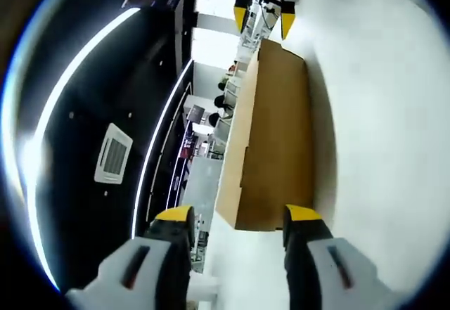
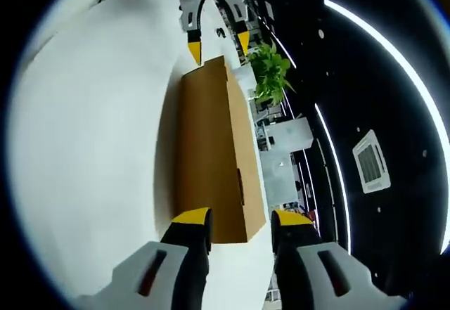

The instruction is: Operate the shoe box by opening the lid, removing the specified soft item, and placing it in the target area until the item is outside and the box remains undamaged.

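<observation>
A plain brown cardboard shoe box [image 1: 271,134], long & rectangular w/ matte, smooth faces and crisp edges, lies lid-on atop a smooth white table [image 1: 380,127], flanked end to end by two hand-held grippers.

In the left gripper view, the left gripper [image 1: 239,218], grey plastic w/ black jaws capped in yellow tips, is spread wide at the box's near short end, tips approx. level w/ that end; can't tell if they touch. At the far end, the right gripper [image 1: 264,18] shows its yellow tips just beside the box's far corner.

In the right gripper view, the right gripper [image 2: 242,222] is likewise spread wide, jaws straddling the near end of the box [image 2: 211,148]; the left gripper [image 2: 219,43] sits opposite, open too.

A small dark slot marks the box's long side. Beyond the table edge: a leafy green potted plant [image 2: 271,71], a black ceiling w/ curved white light strips [image 2: 383,43] and a square white ceiling vent [image 2: 370,161].
</observation>
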Tool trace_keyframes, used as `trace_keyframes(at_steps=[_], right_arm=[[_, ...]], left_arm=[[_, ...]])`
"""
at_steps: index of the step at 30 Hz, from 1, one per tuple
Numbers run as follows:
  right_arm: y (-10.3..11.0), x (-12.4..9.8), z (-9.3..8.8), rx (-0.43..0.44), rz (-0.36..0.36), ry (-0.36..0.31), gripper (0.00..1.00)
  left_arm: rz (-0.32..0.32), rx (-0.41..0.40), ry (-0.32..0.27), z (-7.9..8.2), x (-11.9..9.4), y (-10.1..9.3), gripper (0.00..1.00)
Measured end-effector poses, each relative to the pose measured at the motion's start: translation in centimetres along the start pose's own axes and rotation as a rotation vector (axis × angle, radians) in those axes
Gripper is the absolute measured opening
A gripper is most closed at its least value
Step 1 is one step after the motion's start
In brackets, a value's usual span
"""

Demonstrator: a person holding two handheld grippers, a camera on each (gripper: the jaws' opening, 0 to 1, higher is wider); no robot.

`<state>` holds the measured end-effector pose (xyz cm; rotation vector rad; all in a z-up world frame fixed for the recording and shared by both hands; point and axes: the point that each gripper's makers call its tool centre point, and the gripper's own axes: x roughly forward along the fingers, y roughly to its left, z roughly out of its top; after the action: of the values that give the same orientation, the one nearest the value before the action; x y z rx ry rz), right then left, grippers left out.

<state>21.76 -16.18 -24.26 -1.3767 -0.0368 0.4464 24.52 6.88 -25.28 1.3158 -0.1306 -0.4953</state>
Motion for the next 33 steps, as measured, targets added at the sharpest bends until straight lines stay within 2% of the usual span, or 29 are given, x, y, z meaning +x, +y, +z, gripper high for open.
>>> trace_keyframes(at_steps=[5,7,10,16,20,25,27,30,33], right_arm=[[0.5,0.2,0.0,-0.005,0.005,0.005,0.36],[0.7,0.5,-0.1,-0.040,-0.002,0.004,0.40],[1.0,1.0,-0.7,-0.042,0.000,0.006,0.44],[1.4,1.8,-1.3,-0.033,0.004,0.023,0.43],[1.3,1.8,-1.3,-0.028,-0.006,0.037,0.36],[1.3,1.8,-1.3,-0.028,-0.012,0.051,0.36],[1.5,1.9,-1.3,-0.021,-0.012,0.061,0.36],[1.9,2.0,-1.1,-0.008,0.006,0.051,0.37],[2.1,2.1,-1.1,-0.028,0.002,0.059,0.37]], left_arm=[[-0.009,-0.001,0.004,-0.1,0.0,-0.7,0.45],[-0.012,-0.006,0.007,-0.2,0.1,-0.9,0.44],[-0.017,0.008,0.009,-0.4,0.3,-1.1,0.42],[-0.019,0.025,0.014,-0.3,0.9,-1.2,0.39],[0.002,0.042,0.048,-1.0,1.2,-0.8,0.37],[-0.002,0.034,0.047,-0.9,1.1,-0.9,0.37],[0.005,0.043,0.047,-0.9,1.1,-0.8,0.33],[0.008,0.049,0.046,-0.8,1.1,-0.8,0.32],[0.002,0.047,0.047,-0.9,1.2,-0.9,0.32]])
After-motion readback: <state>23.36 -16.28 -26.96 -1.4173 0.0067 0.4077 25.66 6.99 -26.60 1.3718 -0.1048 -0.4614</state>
